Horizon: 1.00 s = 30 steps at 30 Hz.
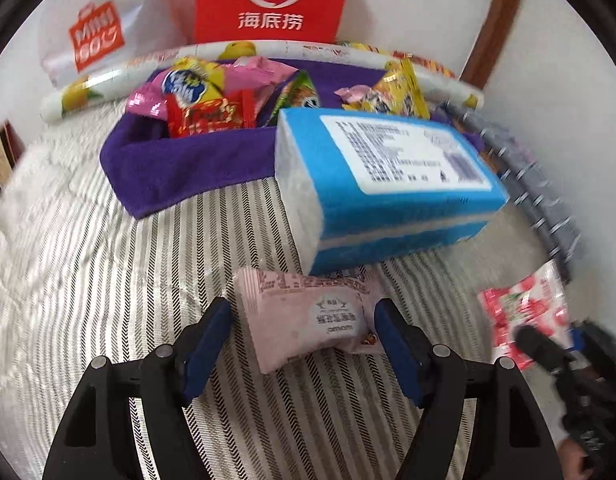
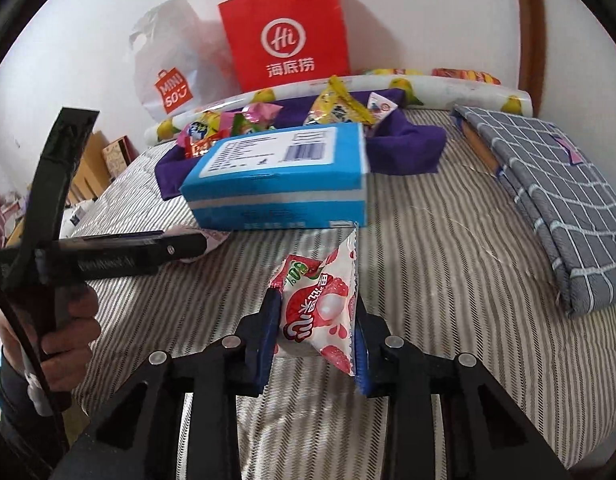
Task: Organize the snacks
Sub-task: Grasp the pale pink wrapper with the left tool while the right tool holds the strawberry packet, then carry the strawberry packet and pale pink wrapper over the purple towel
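Note:
A pale pink snack packet (image 1: pixel 308 320) lies on the striped bed between the spread fingers of my left gripper (image 1: pixel 302 344), which is open around it. My right gripper (image 2: pixel 315 320) is shut on a red-and-white strawberry snack packet (image 2: pixel 319 308) and holds it upright above the bed; that packet also shows in the left wrist view (image 1: pixel 523 312). A purple cloth (image 1: pixel 180 164) at the back holds several colourful snack packets (image 1: pixel 200 96). The left gripper shows in the right wrist view (image 2: pixel 188 246) with the pink packet's edge beside its tip.
A blue tissue box (image 1: pixel 387 184) lies on the bed between the grippers and the purple cloth. A red paper bag (image 2: pixel 286 32) and a white plastic bag (image 2: pixel 168 72) stand against the wall. A grey checked folded cloth (image 2: pixel 555 200) lies at the right.

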Each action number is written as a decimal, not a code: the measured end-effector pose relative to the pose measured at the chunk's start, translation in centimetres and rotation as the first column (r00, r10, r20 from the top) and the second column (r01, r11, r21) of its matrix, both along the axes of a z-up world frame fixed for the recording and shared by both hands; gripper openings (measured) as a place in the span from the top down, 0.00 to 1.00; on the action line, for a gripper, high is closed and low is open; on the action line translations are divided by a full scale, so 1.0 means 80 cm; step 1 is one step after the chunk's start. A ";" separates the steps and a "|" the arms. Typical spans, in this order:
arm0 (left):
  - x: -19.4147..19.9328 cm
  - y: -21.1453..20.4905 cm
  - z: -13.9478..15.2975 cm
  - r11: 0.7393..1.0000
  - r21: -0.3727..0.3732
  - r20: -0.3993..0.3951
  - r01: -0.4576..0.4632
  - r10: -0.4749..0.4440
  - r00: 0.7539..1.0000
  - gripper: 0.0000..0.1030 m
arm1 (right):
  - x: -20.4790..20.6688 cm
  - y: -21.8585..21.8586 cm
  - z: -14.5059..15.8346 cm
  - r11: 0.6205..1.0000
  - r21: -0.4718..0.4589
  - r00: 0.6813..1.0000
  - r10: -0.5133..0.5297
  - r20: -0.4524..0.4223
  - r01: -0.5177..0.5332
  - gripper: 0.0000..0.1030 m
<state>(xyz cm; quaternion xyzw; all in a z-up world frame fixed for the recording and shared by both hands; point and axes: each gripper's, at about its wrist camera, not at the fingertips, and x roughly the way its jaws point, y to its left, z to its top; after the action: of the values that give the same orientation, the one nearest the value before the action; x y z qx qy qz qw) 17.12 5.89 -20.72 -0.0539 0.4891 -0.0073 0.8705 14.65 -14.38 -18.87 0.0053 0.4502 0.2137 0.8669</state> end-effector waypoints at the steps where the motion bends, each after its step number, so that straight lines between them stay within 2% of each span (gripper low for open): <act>1: 0.001 -0.006 -0.001 0.999 0.033 0.003 0.001 -0.001 1.000 0.31 | 0.000 -0.003 -0.001 1.000 0.007 1.000 -0.005 -0.004 0.005 0.69; 3: 0.001 -0.018 -0.004 0.995 0.096 0.018 0.004 -0.005 1.000 0.30 | 0.001 -0.006 -0.005 1.000 0.014 1.000 -0.009 -0.010 0.010 0.69; 6: 0.000 -0.020 -0.002 0.996 0.091 0.036 0.005 -0.008 0.999 0.42 | 0.001 -0.008 -0.009 1.000 0.008 1.000 -0.016 -0.013 0.016 0.69; 8: -0.002 -0.020 0.000 0.996 0.089 0.045 0.006 -0.010 0.999 0.62 | 0.000 -0.011 -0.011 1.000 0.006 1.000 -0.018 -0.012 0.018 0.69; 12: -0.003 -0.017 0.001 0.998 0.058 0.038 0.017 -0.019 0.999 0.70 | -0.002 -0.018 -0.011 0.999 0.018 0.999 -0.030 -0.017 0.031 0.69; 18: -0.015 -0.007 0.007 0.999 -0.031 0.028 0.007 -0.006 1.000 0.71 | -0.005 -0.029 -0.002 0.998 0.024 0.999 -0.052 -0.011 0.052 0.69; 30: -0.046 -0.002 0.062 0.996 -0.085 0.079 0.019 -0.013 0.997 0.71 | -0.014 -0.027 0.042 0.997 0.012 0.997 -0.072 0.026 0.071 0.69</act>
<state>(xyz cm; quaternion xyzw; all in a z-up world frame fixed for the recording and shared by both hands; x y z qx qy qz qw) 13.43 5.70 -15.77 -0.0868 0.4541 -0.0372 0.8859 13.56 -16.51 -15.53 0.0235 0.4369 0.1851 0.8799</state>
